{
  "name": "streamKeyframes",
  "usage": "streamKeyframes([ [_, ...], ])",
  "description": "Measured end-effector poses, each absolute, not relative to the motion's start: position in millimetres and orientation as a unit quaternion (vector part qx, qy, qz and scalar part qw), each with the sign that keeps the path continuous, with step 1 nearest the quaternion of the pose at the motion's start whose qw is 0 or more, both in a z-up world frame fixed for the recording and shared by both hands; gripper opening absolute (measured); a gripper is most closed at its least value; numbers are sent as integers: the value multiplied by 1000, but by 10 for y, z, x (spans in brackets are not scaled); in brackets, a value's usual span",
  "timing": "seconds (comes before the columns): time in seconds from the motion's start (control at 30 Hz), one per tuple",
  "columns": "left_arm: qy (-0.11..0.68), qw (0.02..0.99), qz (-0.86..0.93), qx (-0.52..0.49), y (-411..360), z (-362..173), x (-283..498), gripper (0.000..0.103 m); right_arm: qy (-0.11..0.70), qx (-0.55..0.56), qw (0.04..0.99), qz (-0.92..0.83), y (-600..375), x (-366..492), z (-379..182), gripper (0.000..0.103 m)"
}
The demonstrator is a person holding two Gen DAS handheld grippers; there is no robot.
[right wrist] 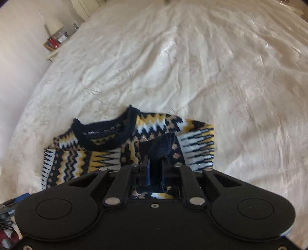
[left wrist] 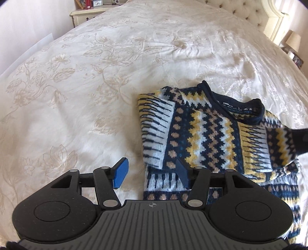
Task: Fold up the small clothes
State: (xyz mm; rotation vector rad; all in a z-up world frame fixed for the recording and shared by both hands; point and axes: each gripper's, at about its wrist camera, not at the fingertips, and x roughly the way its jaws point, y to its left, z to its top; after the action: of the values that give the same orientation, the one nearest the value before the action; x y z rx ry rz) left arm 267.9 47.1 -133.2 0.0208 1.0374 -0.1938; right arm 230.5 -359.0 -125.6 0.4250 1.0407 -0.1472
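Note:
A small knitted sweater [left wrist: 202, 130] with navy, yellow, white and tan zigzag bands lies on the bed, collar away from me, its left sleeve folded over the chest. My left gripper [left wrist: 152, 174] is open and empty, its blue pads over the sweater's lower left edge. In the right wrist view the sweater [right wrist: 107, 152] lies below my right gripper [right wrist: 156, 153], which is shut on a navy cuff of the sweater's sleeve [right wrist: 161, 146] and holds it above the chest.
A cream floral bedspread [left wrist: 86, 86] covers the bed on all sides. A bedside table [left wrist: 84, 13] with a clock stands at the far left. A tufted headboard [left wrist: 250, 11] and a lamp [left wrist: 293, 41] are at the far right.

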Motion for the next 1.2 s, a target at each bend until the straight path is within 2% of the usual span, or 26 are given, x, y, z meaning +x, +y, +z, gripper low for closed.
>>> streamKeyframes([
  [0.23,497,862,-97,32,290,-1446,3008,53,509,194,837,-59,-3440,2215,-1441,20],
  [0.4,529,846,-53,46,294,-1716,3246,53,517,184,834,-56,-3418,2207,-1502,22],
  [0.6,554,831,-35,36,504,-1933,3289,66,527,178,826,-91,-3610,2173,-1649,28],
  [0.9,549,835,-35,26,504,-1885,3253,67,528,165,819,-153,-3803,2056,-1704,28],
  [0.97,540,841,-35,25,482,-1799,3217,67,514,155,830,-148,-3743,2042,-1631,34],
  [1.03,517,854,-40,29,446,-1669,3147,66,500,153,842,-134,-3668,2046,-1566,53],
  [1.17,479,874,-69,44,303,-1476,3158,66,489,141,856,-90,-3441,2166,-1529,58],
  [1.2,477,875,-76,45,262,-1465,3198,66,491,138,857,-78,-3382,2208,-1546,62],
])
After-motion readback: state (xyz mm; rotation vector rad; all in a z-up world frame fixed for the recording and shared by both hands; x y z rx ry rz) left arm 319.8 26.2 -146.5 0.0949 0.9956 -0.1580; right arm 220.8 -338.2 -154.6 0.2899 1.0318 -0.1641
